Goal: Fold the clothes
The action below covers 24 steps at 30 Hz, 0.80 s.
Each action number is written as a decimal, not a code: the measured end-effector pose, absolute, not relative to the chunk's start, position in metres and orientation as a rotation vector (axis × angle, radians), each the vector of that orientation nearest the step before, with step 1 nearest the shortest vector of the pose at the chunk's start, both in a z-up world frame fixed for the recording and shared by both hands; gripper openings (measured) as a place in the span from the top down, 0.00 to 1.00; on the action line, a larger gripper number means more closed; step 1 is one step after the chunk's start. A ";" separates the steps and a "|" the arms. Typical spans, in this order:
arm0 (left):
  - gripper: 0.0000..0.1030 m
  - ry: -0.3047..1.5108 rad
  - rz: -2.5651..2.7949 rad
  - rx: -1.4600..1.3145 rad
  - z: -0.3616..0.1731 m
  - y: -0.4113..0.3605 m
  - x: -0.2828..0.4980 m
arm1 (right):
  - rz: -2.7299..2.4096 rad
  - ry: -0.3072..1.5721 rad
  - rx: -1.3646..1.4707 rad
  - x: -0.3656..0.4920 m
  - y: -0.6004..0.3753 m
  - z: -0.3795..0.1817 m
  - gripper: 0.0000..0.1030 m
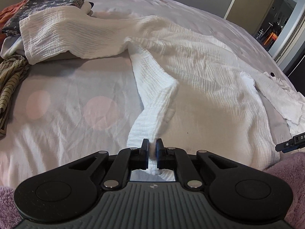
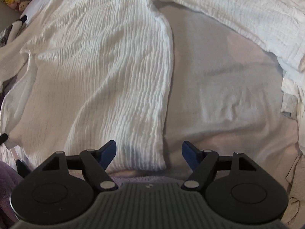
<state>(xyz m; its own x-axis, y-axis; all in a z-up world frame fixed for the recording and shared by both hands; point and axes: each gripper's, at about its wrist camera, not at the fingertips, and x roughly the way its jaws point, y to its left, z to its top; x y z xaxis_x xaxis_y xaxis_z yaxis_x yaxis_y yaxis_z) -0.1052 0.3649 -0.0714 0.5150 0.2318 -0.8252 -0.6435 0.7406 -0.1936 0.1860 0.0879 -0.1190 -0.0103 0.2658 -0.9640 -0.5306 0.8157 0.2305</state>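
Observation:
A white crinkled garment lies spread across the bed, one part draped over a pile at the far left. My left gripper is shut on a bunched edge of this garment, which rises in a ridge from the fingers toward the middle. In the right wrist view the same white garment covers the left half, its near corner lying between the fingers. My right gripper stands open just above that corner, blue pads wide apart. A tip of the right gripper shows at the right edge of the left wrist view.
A pale bedsheet with pink circles covers the bed. A floral cushion, orange cloth and a striped olive garment pile at the left. More white fabric lies at the right. A purple fleece is near me. A door stands open at the far right.

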 end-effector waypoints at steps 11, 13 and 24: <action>0.96 0.798 0.587 -0.596 -0.070 0.371 -0.124 | 0.712 1.428 -0.525 0.157 0.121 -0.125 0.90; 0.96 0.773 0.585 -0.599 -0.066 0.372 -0.129 | 0.717 1.383 -0.506 0.153 0.117 -0.115 0.90; 0.96 0.554 0.569 -0.636 0.004 0.371 -0.174 | 0.734 1.192 -0.189 0.166 0.073 -0.002 0.92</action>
